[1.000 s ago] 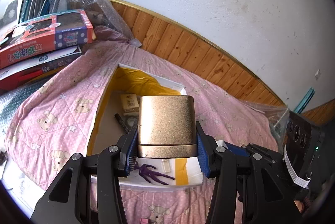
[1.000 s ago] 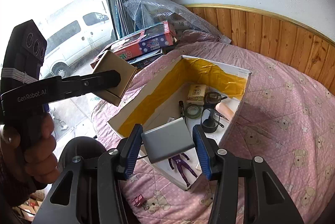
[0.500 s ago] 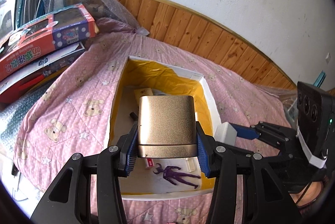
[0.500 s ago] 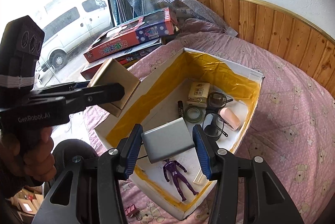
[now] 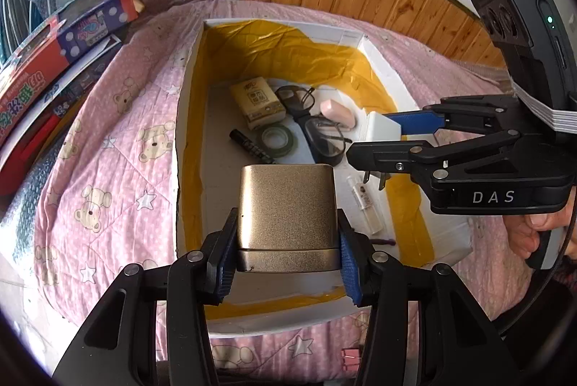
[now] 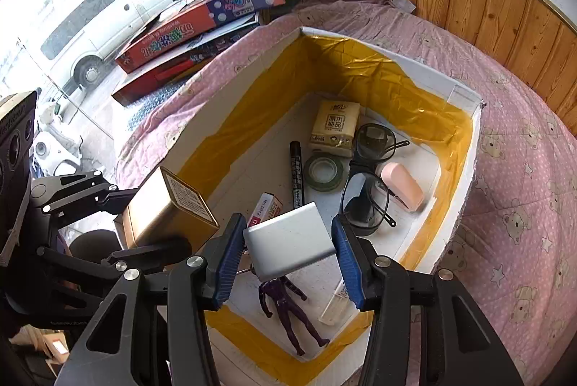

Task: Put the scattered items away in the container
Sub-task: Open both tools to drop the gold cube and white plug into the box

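**Left wrist view: both grippers carry loads over the box**

Left wrist camera looks down along the left gripper (image 5: 287,254), whose blue pads are clamped on the two sides of a gold tin (image 5: 286,216). The grip sits low on the tin's body, so most of it stands out ahead of the fingers, probably so that it can be set down without the fingers reaching the floor of the container (image 5: 187,119). That container is a white box lined with yellow tape, resting on a bed with a pink teddy-bear quilt (image 5: 108,140).

The right gripper (image 6: 290,247) is closed on a white charger (image 6: 288,247), held across its flat body at a slight tilt; in the left view its plug prongs point down toward the box. Both loads hang above the box's near end, apparently so that they can drop into bare floor rather than onto what lies there already.

Farther in lie a tissue pack (image 6: 335,128), a black marker (image 6: 296,173), a roll of green tape (image 6: 324,173), glasses (image 6: 366,191) and a pink eraser (image 6: 402,185). A purple figure (image 6: 288,308) and a small clear tube (image 6: 333,306) lie directly under the charger, so releasing there risks landing on them.

A pink binder clip (image 5: 348,359) sits on the quilt outside the box, not yet tidied. Toy boxes (image 6: 202,14) stacked by the window stand well apart.
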